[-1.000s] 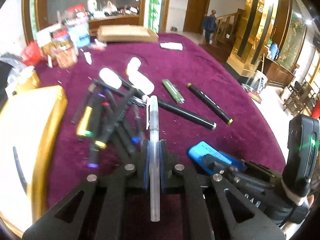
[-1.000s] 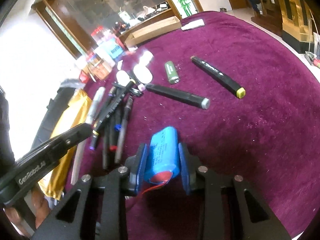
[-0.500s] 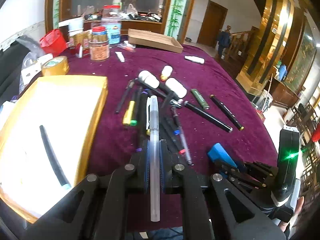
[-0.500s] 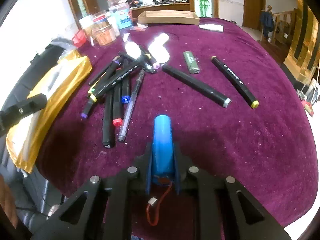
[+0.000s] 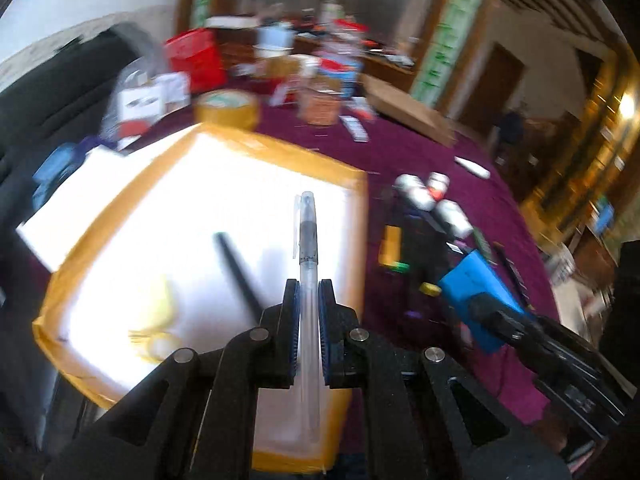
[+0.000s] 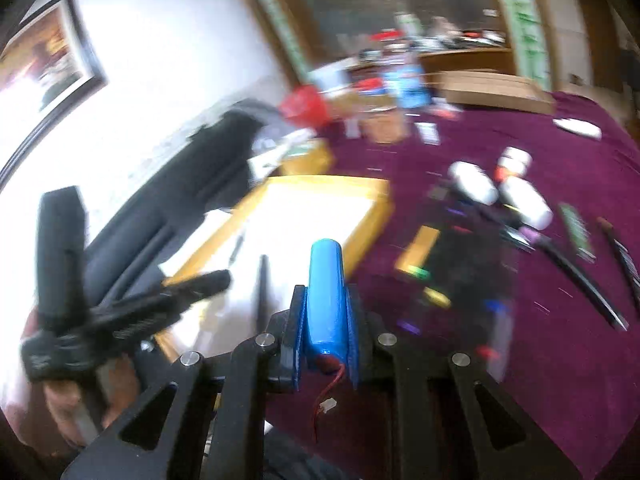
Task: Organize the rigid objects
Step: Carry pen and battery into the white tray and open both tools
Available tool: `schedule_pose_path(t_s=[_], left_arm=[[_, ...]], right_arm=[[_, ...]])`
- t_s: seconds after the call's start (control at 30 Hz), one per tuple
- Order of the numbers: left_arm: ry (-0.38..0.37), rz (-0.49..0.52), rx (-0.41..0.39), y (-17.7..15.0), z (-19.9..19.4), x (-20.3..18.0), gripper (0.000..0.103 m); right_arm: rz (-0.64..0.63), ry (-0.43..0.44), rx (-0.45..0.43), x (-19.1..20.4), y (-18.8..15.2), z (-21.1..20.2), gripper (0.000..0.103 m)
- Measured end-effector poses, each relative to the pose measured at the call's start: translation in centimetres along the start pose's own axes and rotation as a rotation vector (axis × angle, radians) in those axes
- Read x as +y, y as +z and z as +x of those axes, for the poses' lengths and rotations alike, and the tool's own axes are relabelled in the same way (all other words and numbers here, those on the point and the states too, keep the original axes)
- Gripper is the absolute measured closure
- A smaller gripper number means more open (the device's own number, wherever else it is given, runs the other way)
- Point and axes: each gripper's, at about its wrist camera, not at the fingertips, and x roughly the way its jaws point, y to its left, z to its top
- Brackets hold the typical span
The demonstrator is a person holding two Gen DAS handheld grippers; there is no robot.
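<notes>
Landmark: shallow yellow-rimmed cardboard tray with a white floor [image 5: 356, 216], resting on the purple velvet tablecloth [image 5: 404, 152]; every position below is given relative to it.
Left gripper [image 5: 308, 292]: clenched on a clear plastic pen with a grey grip section [image 5: 308, 240]; pads press both sides of the barrel.
Pen axis: in line with the fingers, tip pointing toward the tray's far rim.
Pen position: above the tray floor, inside the rim, nearer its right wall.
Right gripper [image 6: 326, 300]: grasping a blue cylindrical battery pack with a red lead and white plug [image 6: 325, 280]; jaws part-way, pads against its sides.
Battery axis: along the fingers, free end toward the tray.
Battery position: outside the tray, beyond its right wall, over the cloth.
Tray contents: one black marker [image 5: 238, 274] lying diagonally left of the pen; a pale yellow item, too blurred to identify.
Nearer hand: left, judged ready to deposit first; right must cross the wall.
Remaining: loose pile of dark markers [image 6: 460, 264] right of the tray.
</notes>
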Motion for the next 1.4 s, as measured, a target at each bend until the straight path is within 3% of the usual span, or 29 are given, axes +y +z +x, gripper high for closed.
schedule_pose_path(t_s=[0.1, 0.27, 0.57, 0.97, 1.03, 1.07, 1.13, 1.23, 1.33, 1.4], left_arm=[[0.058, -0.054, 0.012, 0.1, 1.2, 2.6, 0.097], [0.088, -0.09, 0.057, -0.2, 3.3, 4.6, 0.097], [0.138, -0.073, 0.09, 0.2, 5.5, 5.0, 0.097], [0.179, -0.033, 0.098, -0.2, 6.1, 4.8, 0.096], [0.194, -0.019, 0.09, -0.2, 6.1, 4.5, 0.096], [0.2, -0.015, 0.091, -0.3, 6.1, 4.5, 0.095], [0.198, -0.013, 0.099, -0.3, 6.2, 4.6, 0.089], [0.175, -0.026, 0.087, -0.4, 5.6, 4.8, 0.08], [0.173, -0.027, 0.054, -0.6, 4.6, 4.3, 0.059], [0.182, -0.002, 0.023, -0.6, 3.7, 3.6, 0.057]], right_arm=[[-0.035, 0.029, 0.055, 2.2, 1.2, 4.4, 0.087], [-0.057, 0.048, 0.165, 3.7, 2.1, 11.0, 0.087], [-0.081, 0.048, 0.256, 4.7, 2.2, 15.9, 0.087], [-0.123, 0.066, 0.282, 4.7, 2.4, 16.7, 0.086], [-0.149, 0.036, 0.265, 4.8, 2.5, 16.4, 0.081], [-0.148, 0.032, 0.257, 4.8, 2.5, 16.2, 0.073], [-0.133, 0.034, 0.244, 4.4, 2.7, 15.9, 0.066], [-0.117, 0.046, 0.22, 3.7, 2.9, 14.6, 0.066], [-0.093, 0.058, 0.163, 2.5, 3.2, 11.8, 0.066], [-0.072, 0.061, 0.123, 1.6, 3.1, 9.5, 0.066]])
